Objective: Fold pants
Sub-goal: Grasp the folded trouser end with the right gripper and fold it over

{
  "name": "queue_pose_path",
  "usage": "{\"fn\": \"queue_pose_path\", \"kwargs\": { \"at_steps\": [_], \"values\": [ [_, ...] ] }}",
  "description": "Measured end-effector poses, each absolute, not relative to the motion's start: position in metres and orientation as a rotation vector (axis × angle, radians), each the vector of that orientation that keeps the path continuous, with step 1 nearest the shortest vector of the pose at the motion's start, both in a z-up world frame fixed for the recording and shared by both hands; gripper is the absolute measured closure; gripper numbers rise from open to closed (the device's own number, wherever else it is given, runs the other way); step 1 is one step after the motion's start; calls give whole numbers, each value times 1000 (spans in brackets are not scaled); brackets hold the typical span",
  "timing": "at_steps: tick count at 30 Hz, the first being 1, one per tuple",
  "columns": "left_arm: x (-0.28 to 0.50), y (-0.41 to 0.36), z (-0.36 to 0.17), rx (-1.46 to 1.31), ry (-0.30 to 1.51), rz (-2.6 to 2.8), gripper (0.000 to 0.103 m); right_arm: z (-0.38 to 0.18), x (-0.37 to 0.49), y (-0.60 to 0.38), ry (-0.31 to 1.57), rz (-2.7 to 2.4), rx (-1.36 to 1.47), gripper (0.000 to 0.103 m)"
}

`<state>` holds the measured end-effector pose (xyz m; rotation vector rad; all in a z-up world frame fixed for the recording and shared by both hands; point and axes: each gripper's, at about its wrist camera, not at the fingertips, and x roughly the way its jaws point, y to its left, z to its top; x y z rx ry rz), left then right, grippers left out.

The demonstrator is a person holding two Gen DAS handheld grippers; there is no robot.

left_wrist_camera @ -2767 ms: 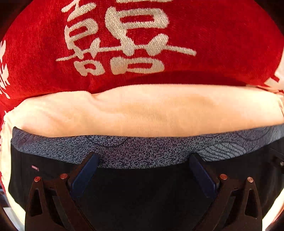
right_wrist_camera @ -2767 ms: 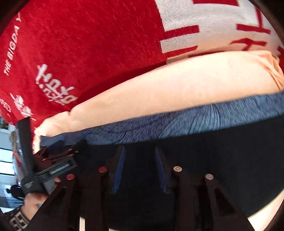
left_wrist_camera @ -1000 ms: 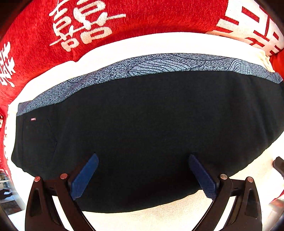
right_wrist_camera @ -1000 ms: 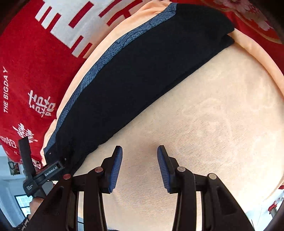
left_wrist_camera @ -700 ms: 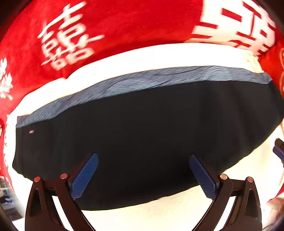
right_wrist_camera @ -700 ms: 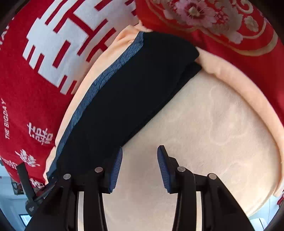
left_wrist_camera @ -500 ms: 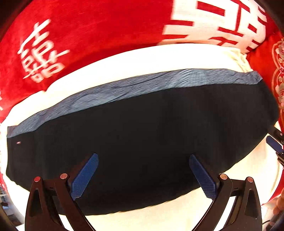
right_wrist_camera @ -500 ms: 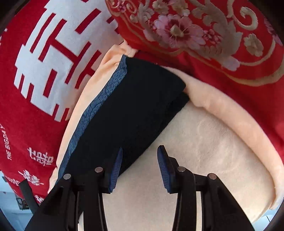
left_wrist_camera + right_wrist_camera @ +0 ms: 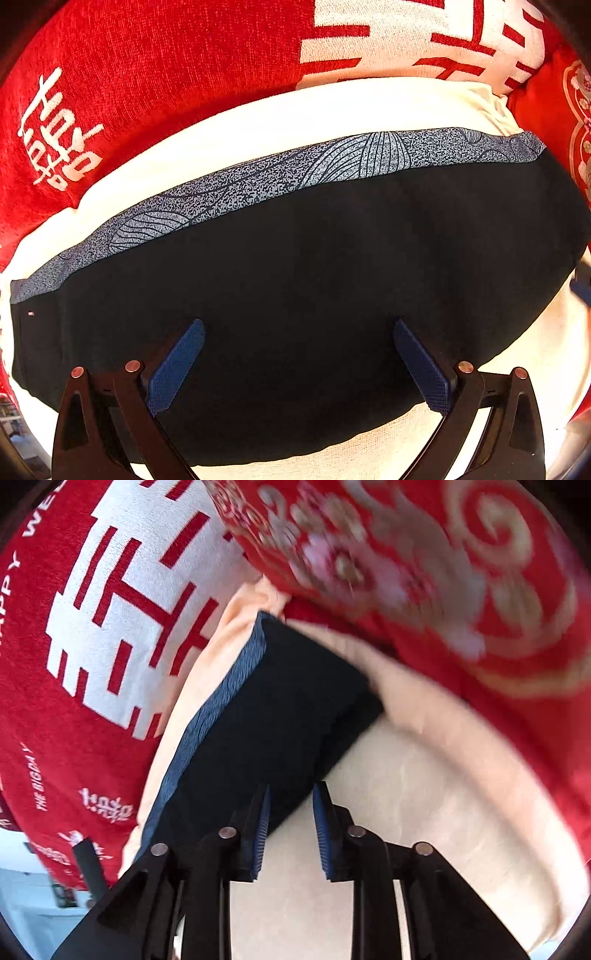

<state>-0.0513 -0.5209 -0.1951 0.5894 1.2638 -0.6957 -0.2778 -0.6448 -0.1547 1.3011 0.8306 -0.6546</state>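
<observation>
red blanket (image 9: 177,85): It covers the far side behind everything. Large white characters are woven into it, and in the right wrist view I can read "THE BIGDAY" along the left edge. At the top left, "HAPPY WE..." is cut off by the frame.
cream cushion (image 9: 424,812): A pale, soft surface that carries the pants. It will give way under pressure, so a push from above is better kept light.
pants (image 9: 295,295): Black and already folded into a long flat bundle. They lie across the cushion with the grey patterned waistband (image 9: 280,173) on the far edge. A very small red tag sits near the left end, too small to read.
step in hand: I judge that the fold is nearly finished and needs only a last tidy or a final fold from the right end. It is best to take that end with all layers together and keep the edges in line.
left gripper (image 9: 295,365): Wide open, it hovers over the near half of the pants and holds nothing.
right gripper (image 9: 290,825): Its jaws have just been closing and stand narrow. The near edge of the pants shows in the gap, but I cannot tell if the pads touch it.
</observation>
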Motion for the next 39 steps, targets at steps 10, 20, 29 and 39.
{"fn": "queue_pose_path", "kwargs": {
  "at_steps": [10,20,29,39],
  "values": [
    [-50,-516,-196,552,1284,-683,0,-176,-281,-609,790,-564,1433,65],
    [-36,-507,-205,538,1300,-687,0,-184,-278,-622,722,-554,1471,63],
    [-32,-504,-210,541,1299,-694,0,-194,-274,-633,542,-530,1496,57],
    [-30,-505,-200,522,1253,-700,27,-199,-248,-657,557,-555,1540,87]
  ]
}}
